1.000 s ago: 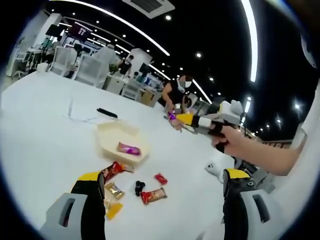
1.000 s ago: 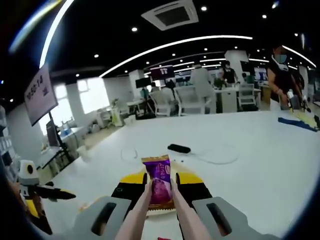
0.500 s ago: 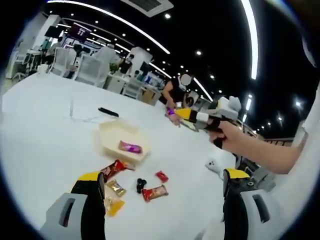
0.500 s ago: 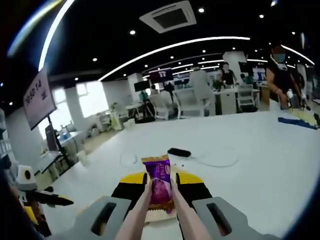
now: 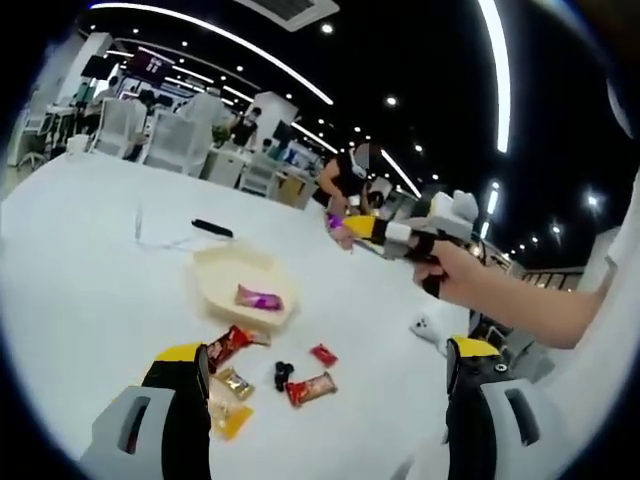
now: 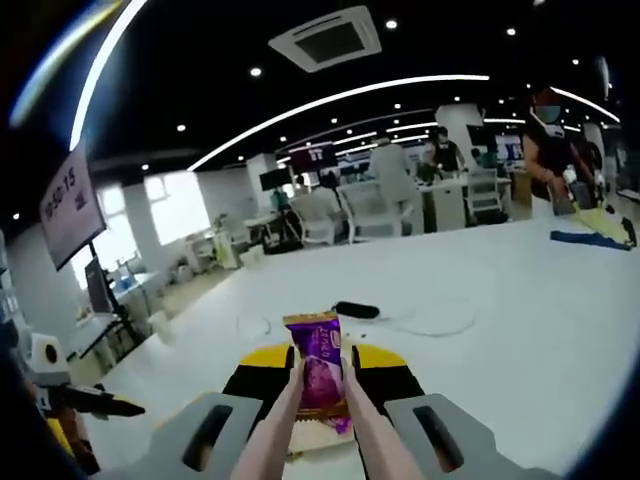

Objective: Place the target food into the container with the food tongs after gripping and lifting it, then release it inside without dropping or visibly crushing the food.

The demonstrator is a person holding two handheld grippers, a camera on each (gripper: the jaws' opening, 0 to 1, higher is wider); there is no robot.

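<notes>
A cream hexagonal container (image 5: 222, 272) sits on the white table with a pink-purple packet (image 5: 258, 298) in it. My left gripper (image 5: 325, 352) hangs open over the loose snacks in front of the container. A hand holds my right gripper (image 5: 362, 228) in the air, up and to the right of the container. In the right gripper view, my right gripper (image 6: 318, 368) is shut on beige food tongs (image 6: 367, 440). The tongs' tips pinch a purple snack packet (image 6: 318, 372), which is upright and keeps its shape.
Loose snacks lie near the container: red wrappers (image 5: 228, 345) (image 5: 310, 388) (image 5: 322, 354), a gold one (image 5: 233, 382), a yellow one (image 5: 226, 420) and a black piece (image 5: 281, 375). A black bar (image 6: 357, 310) and a thin cable (image 6: 430, 322) lie farther back. A person (image 5: 350, 178) stands behind the table.
In the left gripper view, the right gripper with the purple packet has drifted slightly left and up, nearer the container. The right gripper view has shifted a little. Both grips are unchanged.
</notes>
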